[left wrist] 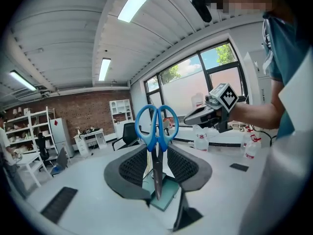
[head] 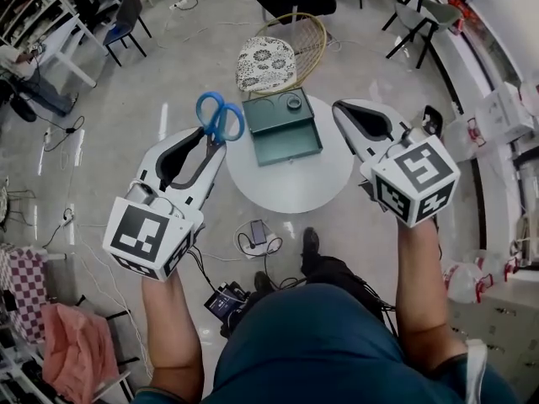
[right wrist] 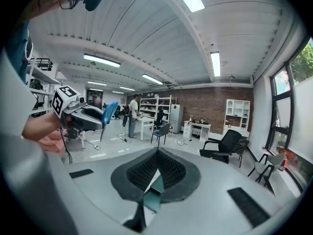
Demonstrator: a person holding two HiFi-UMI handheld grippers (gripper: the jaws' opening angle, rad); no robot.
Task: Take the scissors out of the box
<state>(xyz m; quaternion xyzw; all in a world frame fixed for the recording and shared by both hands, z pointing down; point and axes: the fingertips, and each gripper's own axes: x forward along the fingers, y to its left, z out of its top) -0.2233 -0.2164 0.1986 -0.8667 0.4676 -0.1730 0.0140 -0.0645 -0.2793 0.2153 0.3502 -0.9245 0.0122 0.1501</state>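
Where the scissors (head: 219,118) are: out of the box, pinched in your left gripper (head: 212,144), with the blue loops poking out past the tips and the closed blades running back between the pads.
Left jaws: clamped on the blades just under the loops. They stand part-way apart because metal fills the gap. Gripping the flat of the blades keeps the pair from swinging.
Right gripper (head: 344,112): jaws together, nothing between them. You hold it off to the right of the box, out of the way.
Box (head: 286,148): teal, sitting on the round white worktop (head: 286,188), between your two grippers in the head view. You can't tell from here what else is inside.
Height: both grippers look raised above the worktop. In the head view the scissors sit beside the box's left rim without touching it.
Progress: the taking-out looks done, I'd judge. All that's left is choosing a spot to set them down.
Watch: thin blades in a narrow grip could slip on a tilt, so hold your left wrist steady.
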